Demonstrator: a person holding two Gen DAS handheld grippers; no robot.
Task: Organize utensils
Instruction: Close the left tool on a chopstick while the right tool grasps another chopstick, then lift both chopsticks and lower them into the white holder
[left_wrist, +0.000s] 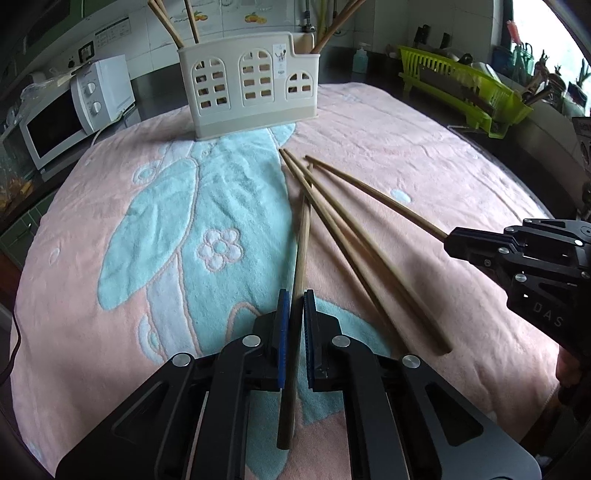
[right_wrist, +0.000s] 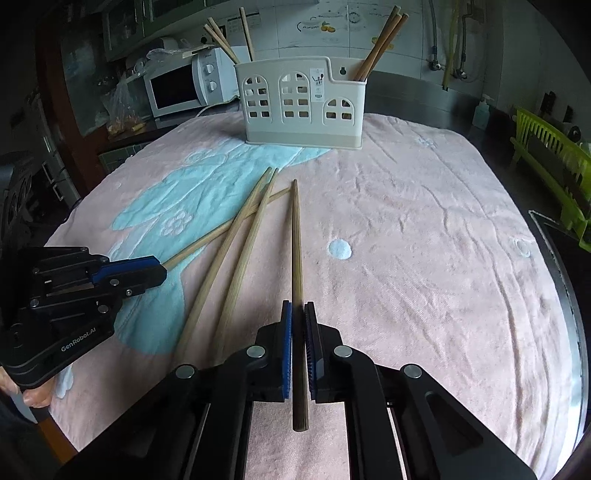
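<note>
A cream utensil holder (left_wrist: 251, 85) stands at the far side of the towel, with several chopsticks upright in its left and right compartments; it also shows in the right wrist view (right_wrist: 303, 107). My left gripper (left_wrist: 295, 299) is shut on a wooden chopstick (left_wrist: 301, 240) that lies low over the towel. My right gripper (right_wrist: 298, 310) is shut on another chopstick (right_wrist: 295, 236); it appears at the right of the left wrist view (left_wrist: 454, 240). Two loose chopsticks (left_wrist: 340, 229) lie side by side between them, also in the right wrist view (right_wrist: 236, 251).
A pink and blue towel (left_wrist: 424, 155) covers the table. A white microwave (left_wrist: 55, 122) stands at the back left. A green dish rack (left_wrist: 465, 85) stands at the back right. A soap bottle (left_wrist: 360, 57) is behind the holder.
</note>
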